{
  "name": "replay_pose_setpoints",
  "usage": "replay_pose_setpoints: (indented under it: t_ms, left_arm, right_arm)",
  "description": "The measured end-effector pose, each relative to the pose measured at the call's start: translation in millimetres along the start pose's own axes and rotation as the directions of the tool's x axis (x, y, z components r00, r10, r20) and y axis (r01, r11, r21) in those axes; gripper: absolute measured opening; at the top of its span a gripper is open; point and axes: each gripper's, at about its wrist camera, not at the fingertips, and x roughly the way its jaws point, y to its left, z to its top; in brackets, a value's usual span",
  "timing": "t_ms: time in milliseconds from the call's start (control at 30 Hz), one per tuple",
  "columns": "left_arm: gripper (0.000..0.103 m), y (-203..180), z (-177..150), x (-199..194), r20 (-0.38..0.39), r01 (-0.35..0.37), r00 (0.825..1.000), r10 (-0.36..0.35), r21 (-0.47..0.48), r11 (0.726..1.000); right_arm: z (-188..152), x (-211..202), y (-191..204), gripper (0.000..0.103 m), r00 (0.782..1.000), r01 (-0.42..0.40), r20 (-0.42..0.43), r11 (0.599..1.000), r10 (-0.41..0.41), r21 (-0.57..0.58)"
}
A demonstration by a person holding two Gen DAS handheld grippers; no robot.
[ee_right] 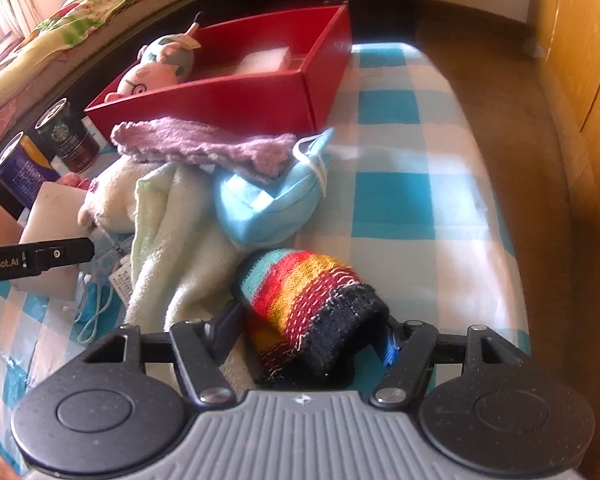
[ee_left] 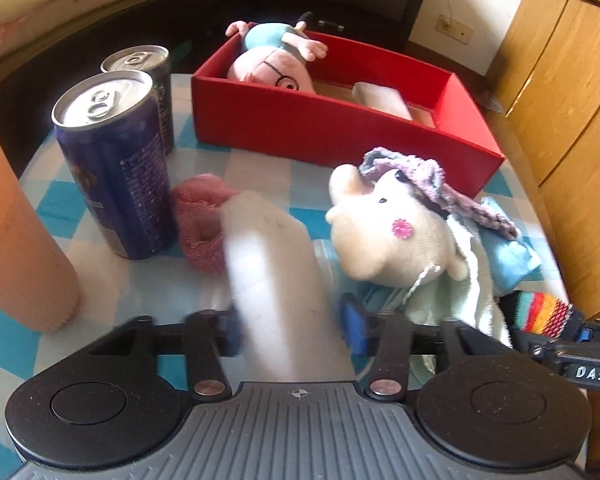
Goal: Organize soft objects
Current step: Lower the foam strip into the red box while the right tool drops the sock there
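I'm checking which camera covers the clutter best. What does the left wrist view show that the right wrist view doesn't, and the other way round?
Only the left wrist view shows the orange ribbed cylinder, the cream plush's face, and the left gripper around the white foam block.

Only the right wrist view shows the right gripper around the rainbow striped sock and the Starbucks label on one can.

Both show the red box holding a pig plush, the purple knitted cloth, the light blue pouch and the checked tablecloth.
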Motion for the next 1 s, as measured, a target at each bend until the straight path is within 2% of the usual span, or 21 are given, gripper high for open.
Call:
replay_pose_setpoints:
  t_ms: [33, 67, 100, 200, 233, 400, 567, 733, 1000]
  left_arm:
    - [0.035, 0.1, -0.1, 1.0, -0.010, -0.008, 1.000, 0.008, -0.001, 1.000]
    - [0.027, 0.3, -0.4, 1.6, -0.019, -0.010, 1.000, 0.010, -0.001, 1.000]
    - [0.024, 0.6, -0.8, 1.9, -0.026, -0.011, 1.000, 0.011, -0.001, 1.000]
    - [0.020, -1.0, -3.3, -2.6, -0.024, -0.031, 0.999, 0.032, 0.025, 0.999]
    - [0.019, -2.0, -4.5, -4.7, -0.020, -0.041, 0.999, 0.042, 0.037, 0.998]
    - [0.019, -6.1, -11.3, -13.9, -0.026, -0.046, 0.999, 0.048, 0.075, 0.996]
    - [0.019, -8.8, -12.0, -29.4, -0.005, 0.025, 1.000, -0.025, 0.063, 0.998]
    - [0.019, -15.5, -6.2, -46.2, 0.047, 0.076, 0.996, -0.079, 0.058, 0.995]
    - [0.019, -24.0, 4.7, -57.0, 0.096, 0.109, 0.989, -0.114, 0.057, 0.992]
  right_arm:
    - [1.0, -0.6, -1.0, 0.029, 1.000, -0.007, -0.002, 1.000, 0.007, 0.010]
    - [1.7, -1.7, -2.1, 0.023, 1.000, -0.015, -0.006, 1.000, 0.016, 0.020]
    - [2.1, -3.1, -2.7, 0.022, 1.000, -0.016, -0.008, 1.000, 0.016, 0.026]
    - [1.4, -7.2, -2.3, 0.008, 1.000, -0.010, -0.012, 1.000, 0.010, 0.027]
    - [0.9, -8.5, -2.7, 0.000, 1.000, -0.011, -0.015, 0.999, 0.011, 0.032]
    - [-3.0, -17.5, -2.9, 0.000, 1.000, -0.020, -0.014, 0.999, 0.021, 0.039]
    - [-4.1, -33.7, -2.8, 0.000, 0.998, -0.061, 0.028, 0.996, 0.059, 0.069]
    - [3.2, -52.0, 1.9, 0.000, 0.990, -0.117, 0.088, 0.990, 0.110, 0.085]
    - [15.2, -66.1, 11.0, 0.000, 0.974, -0.174, 0.158, 0.982, 0.161, 0.074]
